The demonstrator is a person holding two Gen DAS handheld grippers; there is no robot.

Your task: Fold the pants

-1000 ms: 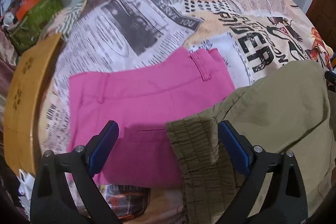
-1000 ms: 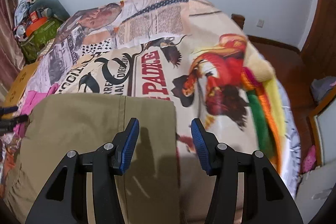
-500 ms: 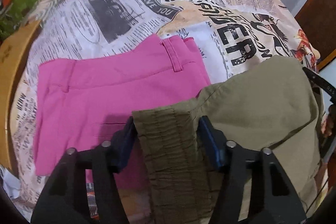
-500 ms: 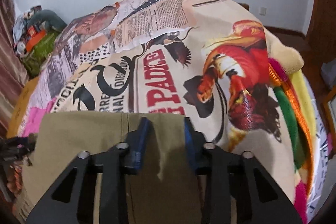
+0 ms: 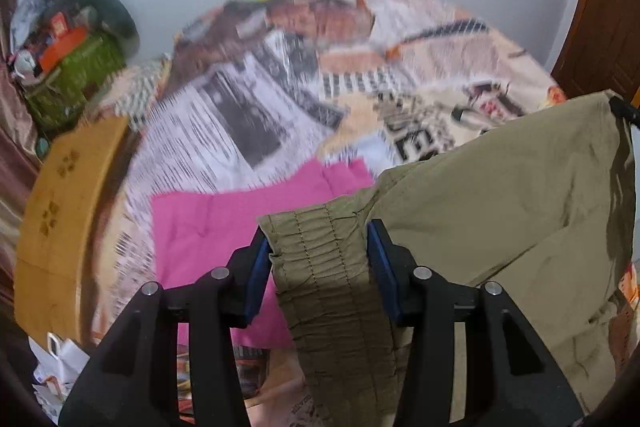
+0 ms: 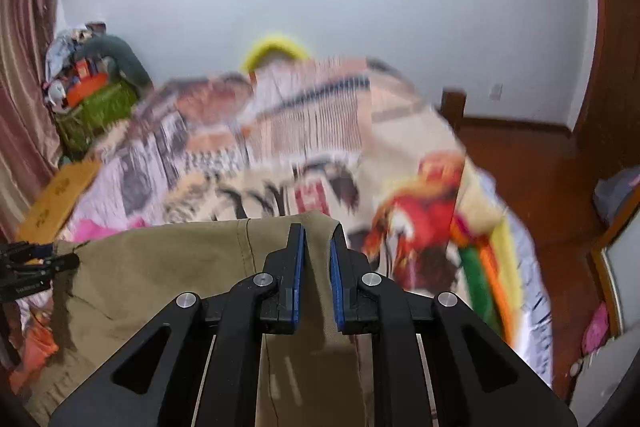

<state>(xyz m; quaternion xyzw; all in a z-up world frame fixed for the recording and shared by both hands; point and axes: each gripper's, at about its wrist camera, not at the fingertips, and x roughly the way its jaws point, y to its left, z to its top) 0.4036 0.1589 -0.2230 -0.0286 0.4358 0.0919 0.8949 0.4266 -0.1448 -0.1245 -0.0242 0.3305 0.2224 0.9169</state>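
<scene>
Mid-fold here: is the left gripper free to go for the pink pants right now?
Probably not. The left gripper is closing on the gathered waistband of the khaki pants, and that cloth drapes over the near edge of the pink pants. It would have to let go first; the right gripper holds the other end.

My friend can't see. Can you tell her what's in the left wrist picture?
The left claw is closing on the gathered waistband of olive-green pants, with the fabric pressed between its blue pads. Behind lie folded pink pants on a newspaper-print bedspread.
</scene>
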